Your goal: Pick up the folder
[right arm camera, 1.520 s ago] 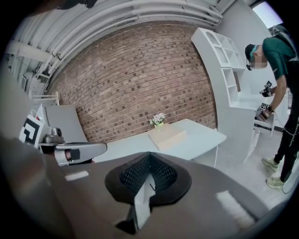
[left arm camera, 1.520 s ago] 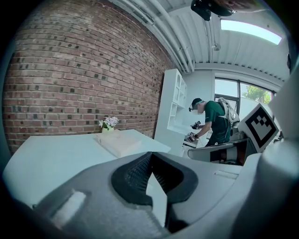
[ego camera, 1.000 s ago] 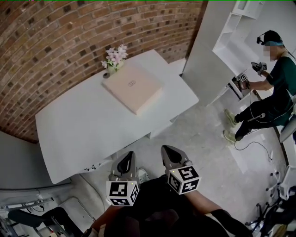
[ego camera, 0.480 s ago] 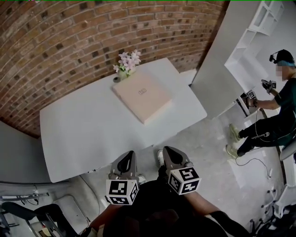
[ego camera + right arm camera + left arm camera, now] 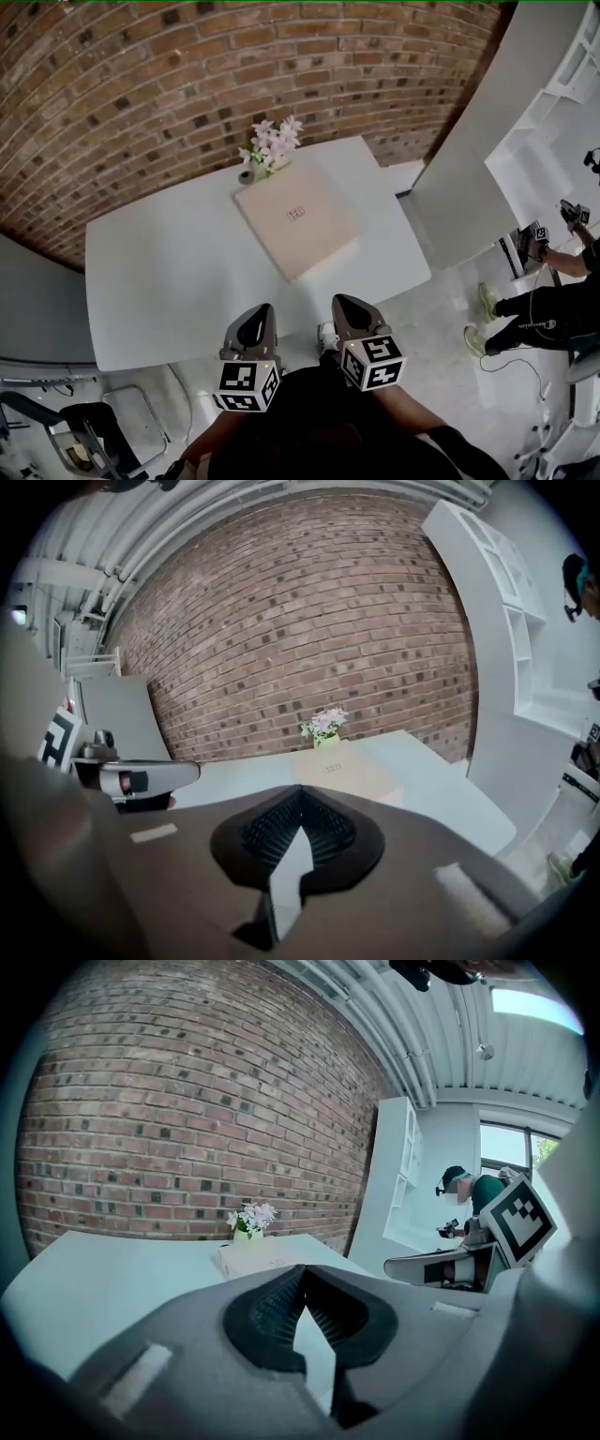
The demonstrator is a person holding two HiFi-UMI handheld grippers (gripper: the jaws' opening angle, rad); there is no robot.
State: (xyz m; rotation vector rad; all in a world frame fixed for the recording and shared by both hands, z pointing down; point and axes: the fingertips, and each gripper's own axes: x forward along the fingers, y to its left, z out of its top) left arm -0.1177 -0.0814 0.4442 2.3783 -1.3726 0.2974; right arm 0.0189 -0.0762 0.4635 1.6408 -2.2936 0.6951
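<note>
Both grippers are held low and side by side in front of the person's torso, just off the near edge of the white table (image 5: 169, 281). They're over the floor, not over the tabletop. L gripper (image 5: 259, 317) & R gripper (image 5: 345, 306) run roughly parallel, tips aimed toward the table and tilted a bit down. Marker cubes sit at their rear ends, close to the body. Forearms come in from the bottom of the head view, elbows tucked. There's a small gap btw the two grippers, and neither touches the table.

Jaws: L gripper view shows them closed tip to tip, nothing btw them. R gripper view shows the same, closed & empty.

Folder (image 5: 298, 221) is a flat beige square w/ a small mark on the cover. It lies on the table's far-right part, turned at an angle, one corner close to the table's right edge. It's well apart from both grippers.

Flowers (image 5: 272, 142) in a small vase stand just behind the folder at the table's far edge, w/ the brick wall (image 5: 187, 75) beyond. A 2nd person (image 5: 553, 314) is off the table's right side, past a white partition (image 5: 469, 159).
</note>
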